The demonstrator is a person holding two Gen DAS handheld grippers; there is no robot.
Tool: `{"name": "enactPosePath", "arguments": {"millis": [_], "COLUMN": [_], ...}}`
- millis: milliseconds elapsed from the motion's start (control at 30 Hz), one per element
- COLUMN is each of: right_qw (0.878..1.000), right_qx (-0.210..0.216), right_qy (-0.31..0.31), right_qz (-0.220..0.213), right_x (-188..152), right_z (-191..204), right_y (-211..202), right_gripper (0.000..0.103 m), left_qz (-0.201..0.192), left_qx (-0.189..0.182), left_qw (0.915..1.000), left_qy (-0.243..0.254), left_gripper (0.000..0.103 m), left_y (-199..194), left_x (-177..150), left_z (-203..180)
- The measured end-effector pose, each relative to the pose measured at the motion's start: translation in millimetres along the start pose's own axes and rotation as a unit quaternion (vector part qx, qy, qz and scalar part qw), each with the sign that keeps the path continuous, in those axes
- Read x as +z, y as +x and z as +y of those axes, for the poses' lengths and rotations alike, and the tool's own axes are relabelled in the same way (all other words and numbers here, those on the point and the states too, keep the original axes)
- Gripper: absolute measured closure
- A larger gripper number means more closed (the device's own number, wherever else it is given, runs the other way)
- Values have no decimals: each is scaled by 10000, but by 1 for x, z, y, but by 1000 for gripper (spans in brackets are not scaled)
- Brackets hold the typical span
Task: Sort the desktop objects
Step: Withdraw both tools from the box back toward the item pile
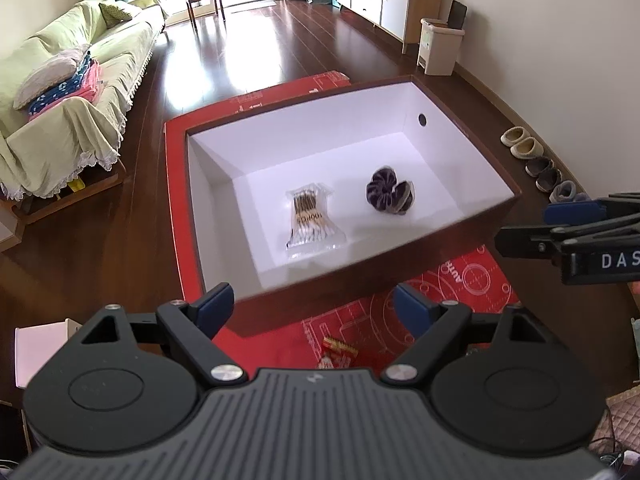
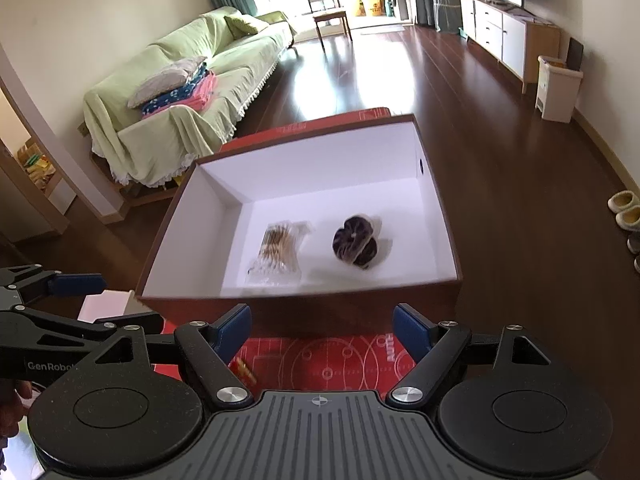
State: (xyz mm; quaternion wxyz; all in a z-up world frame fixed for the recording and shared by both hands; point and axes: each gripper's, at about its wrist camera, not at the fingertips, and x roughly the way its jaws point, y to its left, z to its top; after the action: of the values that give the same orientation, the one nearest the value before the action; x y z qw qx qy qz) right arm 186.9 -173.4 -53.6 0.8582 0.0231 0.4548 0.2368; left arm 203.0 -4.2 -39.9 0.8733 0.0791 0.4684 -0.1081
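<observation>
Box (image 1: 440, 112) with white walls fills the middle of the left wrist view on a red mat (image 1: 176, 200), already holding a clear bag of cotton swabs (image 1: 312, 216) at centre and a dark scrunchie (image 1: 390, 190) just to its right, well apart, while a small red packet (image 1: 338, 350) waits on the mat at lower centre between the fingers of the left tool (image 1: 314, 306), which stands apart and empty. From the right wrist view the box (image 2: 180, 232) sits mid-frame with the swabs (image 2: 280, 252) and scrunchie (image 2: 358, 242) inside, the packet (image 2: 246, 368) blurred at lower left, and the right tool (image 2: 322, 332) likewise spread and empty, so sorting looks partly done, with at least that packet left.
</observation>
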Motion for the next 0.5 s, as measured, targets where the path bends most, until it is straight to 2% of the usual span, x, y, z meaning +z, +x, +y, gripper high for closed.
{"name": "enactPosePath", "arguments": {"millis": [367,500], "right_qw": [10000,9998], "right_qx": [40,86], "right_qy": [-22,96], "right_qz": [36,174], "right_x": [-23,-38], "right_z": [1,-4], "right_y": [-20,-23], "right_gripper": [22,22], "left_qz": [18,101], "left_qx": [-67,-92], "left_qw": [10000,9999], "left_qy": [59,40], "left_gripper": [18,18], "left_y": [-13,-14], "left_x": [-25,-40], "left_z": [-3,1]}}
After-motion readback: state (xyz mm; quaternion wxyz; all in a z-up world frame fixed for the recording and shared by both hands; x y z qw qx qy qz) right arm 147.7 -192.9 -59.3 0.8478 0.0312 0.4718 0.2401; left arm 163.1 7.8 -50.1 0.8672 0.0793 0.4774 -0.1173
